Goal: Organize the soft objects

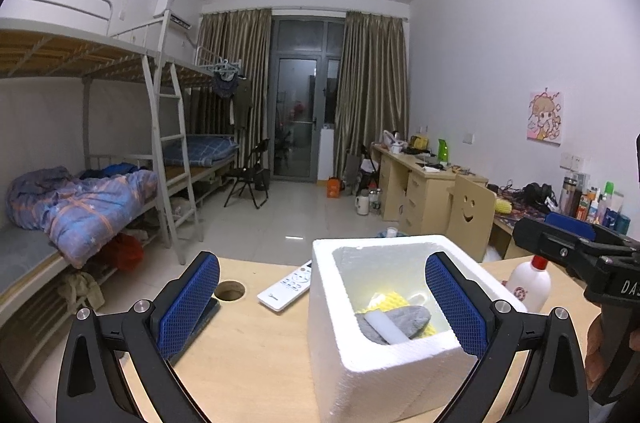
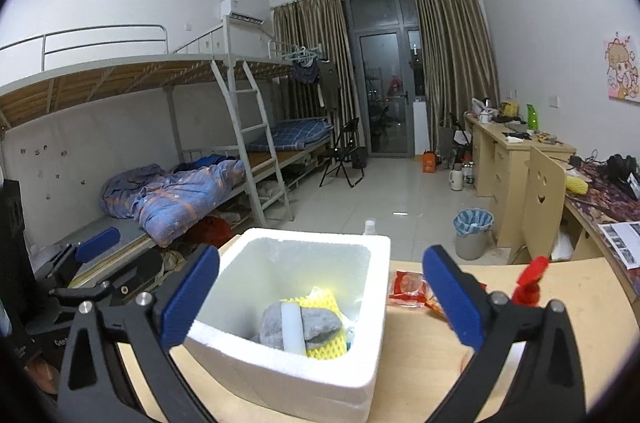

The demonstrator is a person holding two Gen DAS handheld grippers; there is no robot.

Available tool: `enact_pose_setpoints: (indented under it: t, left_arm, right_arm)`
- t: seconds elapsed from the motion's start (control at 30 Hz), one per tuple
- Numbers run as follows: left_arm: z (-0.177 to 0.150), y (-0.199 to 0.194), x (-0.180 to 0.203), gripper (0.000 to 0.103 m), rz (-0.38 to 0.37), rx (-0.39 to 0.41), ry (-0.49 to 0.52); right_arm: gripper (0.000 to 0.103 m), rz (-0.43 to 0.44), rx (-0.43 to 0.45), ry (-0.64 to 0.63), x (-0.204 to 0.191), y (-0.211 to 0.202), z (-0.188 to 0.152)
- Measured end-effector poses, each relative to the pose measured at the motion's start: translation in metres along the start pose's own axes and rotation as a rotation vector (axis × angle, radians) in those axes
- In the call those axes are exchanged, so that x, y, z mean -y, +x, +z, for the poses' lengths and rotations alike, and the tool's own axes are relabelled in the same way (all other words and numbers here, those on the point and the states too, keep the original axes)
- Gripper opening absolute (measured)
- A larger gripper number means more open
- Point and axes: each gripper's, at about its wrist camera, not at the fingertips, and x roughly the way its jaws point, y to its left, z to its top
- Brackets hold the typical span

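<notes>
A white foam box [image 1: 384, 363] stands on the wooden table [image 1: 248, 351]; it also shows in the right wrist view [image 2: 280, 379]. Inside lie a grey cloth [image 1: 404, 319], a yellow foam net [image 1: 390, 301] and a white foam tube [image 1: 386, 329]; the right wrist view shows the cloth [image 2: 320, 319], net [image 2: 324, 347] and tube [image 2: 291, 327] too. My left gripper [image 1: 322, 303] is open and empty, hovering over the box's left wall. My right gripper [image 2: 320, 293] is open and empty above the box; it also shows at the right edge of the left wrist view [image 1: 576, 243].
A white remote [image 1: 286, 287] and a cable hole [image 1: 229, 291] lie left of the box. A white bottle with a red cap [image 1: 528, 283] stands to its right. A red snack packet [image 2: 408, 289] and a red clip [image 2: 530, 281] lie on the table. Bunk beds stand left, desks right.
</notes>
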Motion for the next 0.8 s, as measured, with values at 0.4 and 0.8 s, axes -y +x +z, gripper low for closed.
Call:
enact_pose_setpoints:
  t: [0.4, 0.8]
  left_arm:
    - [0.002, -0.034, 0.003, 0.103, -0.03, 0.001, -0.023]
    - [-0.004, -0.082, 0.012, 0.103, -0.039, 0.033, -0.017]
  right_arm:
    - [0.103, -0.007, 0.03, -0.029, -0.015, -0.032, -0.006]
    - [0.103, 0.001, 0.093, -0.051, -0.025, -0.073, -0.019]
